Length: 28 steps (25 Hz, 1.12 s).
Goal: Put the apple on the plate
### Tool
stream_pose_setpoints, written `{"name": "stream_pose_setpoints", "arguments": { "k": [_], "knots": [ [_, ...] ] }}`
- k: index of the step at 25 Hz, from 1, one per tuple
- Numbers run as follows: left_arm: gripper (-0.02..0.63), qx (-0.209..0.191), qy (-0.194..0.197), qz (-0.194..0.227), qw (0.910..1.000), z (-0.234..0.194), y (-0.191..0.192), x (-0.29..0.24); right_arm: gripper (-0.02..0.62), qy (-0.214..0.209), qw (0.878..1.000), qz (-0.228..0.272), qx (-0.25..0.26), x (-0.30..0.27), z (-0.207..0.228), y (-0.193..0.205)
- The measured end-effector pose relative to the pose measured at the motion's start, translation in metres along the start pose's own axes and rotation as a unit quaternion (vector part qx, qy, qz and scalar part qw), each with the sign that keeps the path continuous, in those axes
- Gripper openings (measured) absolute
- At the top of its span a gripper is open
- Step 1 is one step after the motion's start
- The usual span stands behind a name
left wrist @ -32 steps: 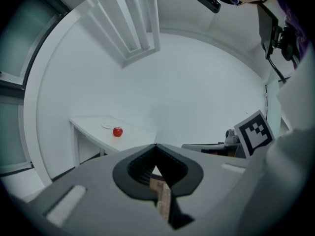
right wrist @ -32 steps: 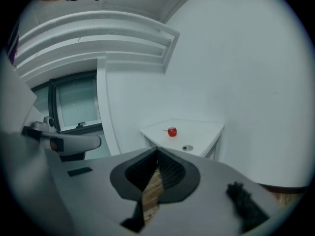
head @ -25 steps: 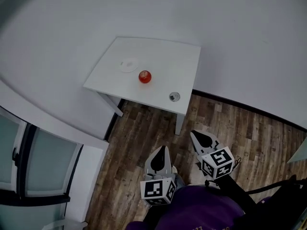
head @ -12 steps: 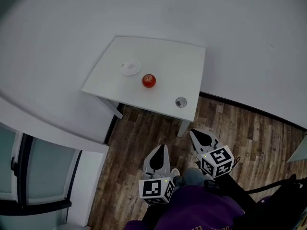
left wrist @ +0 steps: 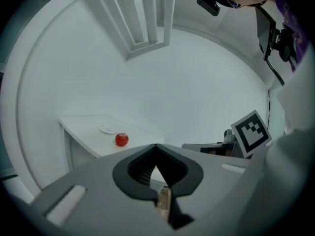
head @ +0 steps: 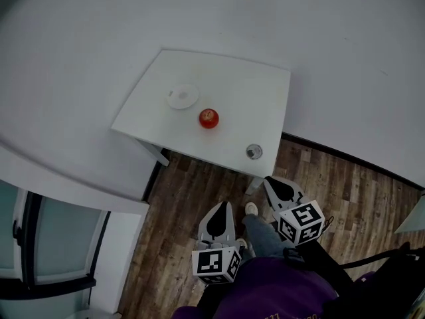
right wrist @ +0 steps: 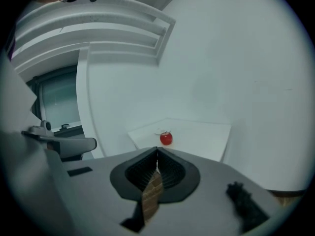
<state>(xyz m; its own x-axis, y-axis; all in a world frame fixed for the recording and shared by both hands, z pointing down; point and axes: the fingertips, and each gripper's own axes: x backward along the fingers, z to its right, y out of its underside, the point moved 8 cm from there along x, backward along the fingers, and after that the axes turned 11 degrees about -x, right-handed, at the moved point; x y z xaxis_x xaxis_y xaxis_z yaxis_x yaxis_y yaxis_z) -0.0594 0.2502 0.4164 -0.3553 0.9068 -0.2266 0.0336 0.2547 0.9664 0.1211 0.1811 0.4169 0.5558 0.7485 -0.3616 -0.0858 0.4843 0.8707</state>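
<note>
Head view, nearest first: the left hand-held gripper (head: 223,209) and the right hand-held gripper (head: 271,183) hang over the wooden floor (head: 192,198), short of the table. Each has its jaws pressed together with nothing between them, as both gripper views show. A shoe (head: 251,209) shows between them. On the white table (head: 246,88), a small round silvery object (head: 254,151) lies near the front edge. Farther in, the red apple (head: 208,118) stands on the bare tabletop. It is near the small white plate (head: 182,97) but apart from it.
</note>
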Motion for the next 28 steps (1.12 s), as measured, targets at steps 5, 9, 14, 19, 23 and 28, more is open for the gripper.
{"name": "stream_pose_setpoints", "arguments": {
  "k": [5,9,14,19,23,28],
  "knots": [
    [0.006,-0.003,-0.026,-0.006,0.9996,-0.009,-0.008,-0.034,0.011,-0.009,1.0,-0.003,0.002,-0.03,0.021,-0.019],
    [0.006,-0.008,-0.036,-0.001,0.9993,-0.014,-0.017,-0.066,0.011,-0.022,1.0,-0.008,0.005,-0.056,0.039,-0.035],
    [0.006,-0.015,-0.055,0.004,0.9984,-0.022,-0.032,-0.101,0.011,-0.036,0.999,-0.011,0.004,-0.087,0.061,-0.058],
    [0.008,-0.019,-0.073,0.001,0.9972,-0.028,-0.043,-0.133,0.011,-0.053,0.999,-0.014,0.005,-0.11,0.079,-0.078],
    [0.008,-0.021,-0.079,0.002,0.9967,-0.028,-0.045,-0.153,0.011,-0.06,0.998,-0.013,0.006,-0.123,0.092,-0.087],
    [0.008,-0.022,-0.091,0.006,0.9956,-0.032,-0.05,-0.169,0.011,-0.062,0.998,-0.011,0.001,-0.137,0.104,-0.094]
  ]
}}
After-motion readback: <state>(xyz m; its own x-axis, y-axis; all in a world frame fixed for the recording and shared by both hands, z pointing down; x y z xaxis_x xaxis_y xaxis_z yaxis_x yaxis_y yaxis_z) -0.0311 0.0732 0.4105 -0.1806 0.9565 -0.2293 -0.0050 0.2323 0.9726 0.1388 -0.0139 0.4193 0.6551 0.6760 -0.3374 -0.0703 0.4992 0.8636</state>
